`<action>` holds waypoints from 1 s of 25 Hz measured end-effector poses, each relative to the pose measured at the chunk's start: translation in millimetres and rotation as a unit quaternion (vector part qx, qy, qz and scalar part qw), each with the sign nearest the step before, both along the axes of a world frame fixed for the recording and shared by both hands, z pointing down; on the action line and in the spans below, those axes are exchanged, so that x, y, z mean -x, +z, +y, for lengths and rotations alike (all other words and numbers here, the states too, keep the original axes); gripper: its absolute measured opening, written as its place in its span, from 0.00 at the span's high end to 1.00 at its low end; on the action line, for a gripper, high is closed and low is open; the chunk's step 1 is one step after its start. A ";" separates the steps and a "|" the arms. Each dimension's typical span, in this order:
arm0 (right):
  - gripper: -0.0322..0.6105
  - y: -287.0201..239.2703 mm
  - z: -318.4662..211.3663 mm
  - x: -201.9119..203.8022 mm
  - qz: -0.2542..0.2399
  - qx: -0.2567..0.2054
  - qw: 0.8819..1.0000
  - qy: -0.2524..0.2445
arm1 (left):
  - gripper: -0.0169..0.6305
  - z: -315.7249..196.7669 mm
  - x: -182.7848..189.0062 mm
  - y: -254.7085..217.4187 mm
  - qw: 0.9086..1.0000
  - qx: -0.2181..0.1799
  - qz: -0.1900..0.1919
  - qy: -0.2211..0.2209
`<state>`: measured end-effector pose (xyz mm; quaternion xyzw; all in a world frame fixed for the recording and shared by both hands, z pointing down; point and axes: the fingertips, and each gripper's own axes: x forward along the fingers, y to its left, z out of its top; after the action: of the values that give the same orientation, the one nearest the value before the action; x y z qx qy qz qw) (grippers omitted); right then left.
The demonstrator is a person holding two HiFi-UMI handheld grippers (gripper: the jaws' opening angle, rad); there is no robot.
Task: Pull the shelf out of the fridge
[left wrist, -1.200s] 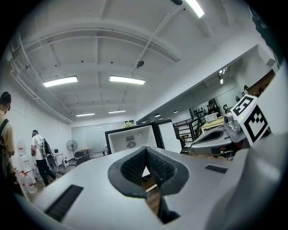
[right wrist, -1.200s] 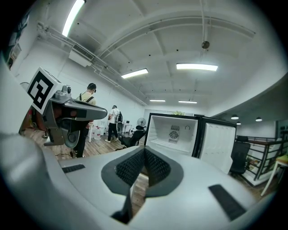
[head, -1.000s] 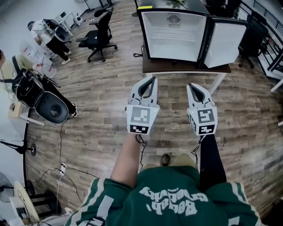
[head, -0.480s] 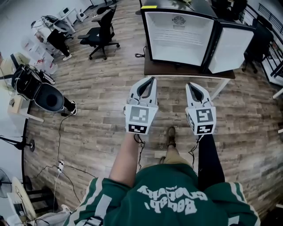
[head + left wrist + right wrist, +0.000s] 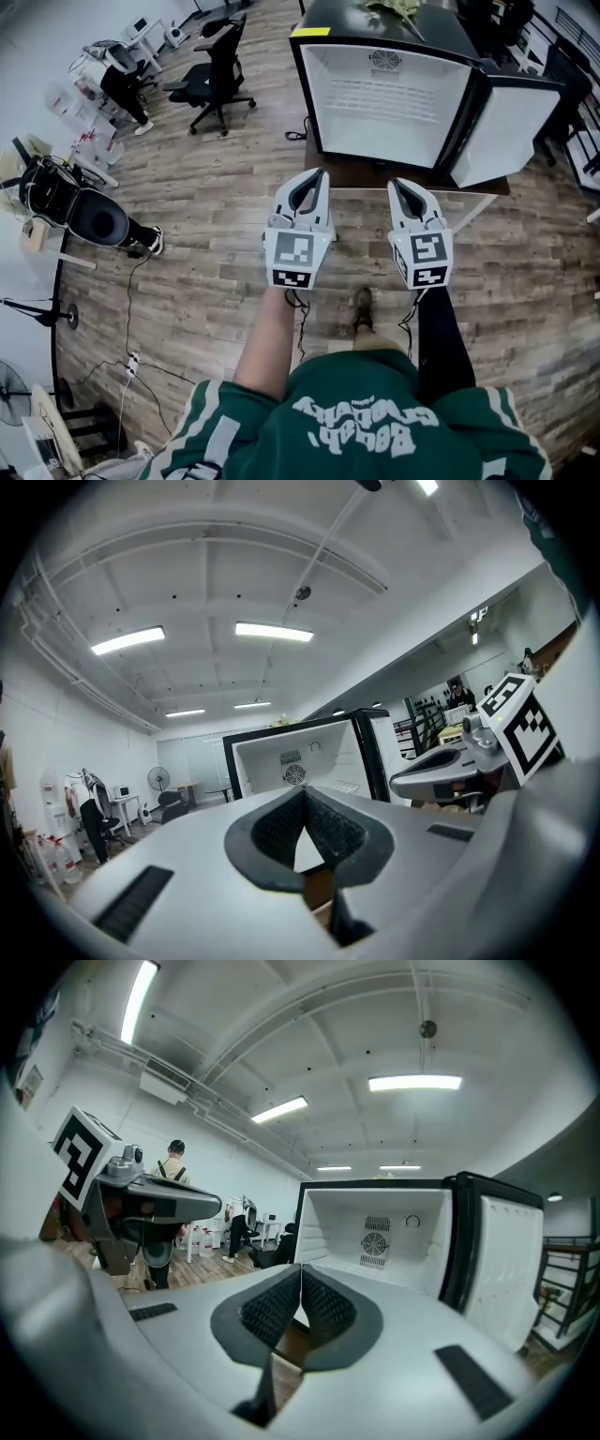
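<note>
The small black fridge [image 5: 389,103] stands open on a low brown table [image 5: 361,175], its door [image 5: 506,117] swung out to the right. Its white inside [image 5: 300,761] [image 5: 380,1232] shows a round fan grille on the back wall. A pale shelf [image 5: 389,94] shows only faintly across it. My left gripper [image 5: 321,172] [image 5: 305,791] and right gripper [image 5: 395,183] [image 5: 300,1269] are held side by side, level, just short of the table's front edge. Both point at the fridge. Both are shut with nothing between the jaws.
An office chair [image 5: 211,80] and a person [image 5: 117,89] are at the far left. Black equipment [image 5: 70,202] and floor cables [image 5: 131,309] lie left of me. A plant [image 5: 394,9] sits on the fridge. White table legs [image 5: 473,211] stand below it.
Both grippers have moved forward together towards the fridge, which now sits nearer and larger in the head view. A foot has stepped forward. The jaws look the same.
</note>
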<state>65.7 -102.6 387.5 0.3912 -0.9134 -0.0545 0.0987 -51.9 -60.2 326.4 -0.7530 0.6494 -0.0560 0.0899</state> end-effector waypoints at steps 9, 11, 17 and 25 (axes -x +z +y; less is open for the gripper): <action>0.93 0.6 -85.6 18.7 -0.011 0.010 1.000 -0.006 | 0.95 -83.5 9.9 0.0 1.000 0.003 -0.007 0.003; 0.93 2.5 -102.5 21.7 -0.011 0.014 1.000 -0.005 | 0.95 -100.1 12.2 2.6 1.000 0.007 -0.007 0.004; 0.93 11.3 -147.3 28.2 -0.005 0.019 1.000 -0.011 | 0.95 -147.9 15.4 13.2 1.000 0.013 -0.011 0.008; 0.92 6.3 -189.4 30.8 -0.008 0.012 1.000 -0.007 | 0.95 -187.9 13.6 9.9 1.000 0.004 -0.016 0.017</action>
<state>34.9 -292.0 393.8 0.3837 -0.9176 -0.0409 0.0956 -65.5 -248.1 336.3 -0.7635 0.6345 -0.0690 0.0980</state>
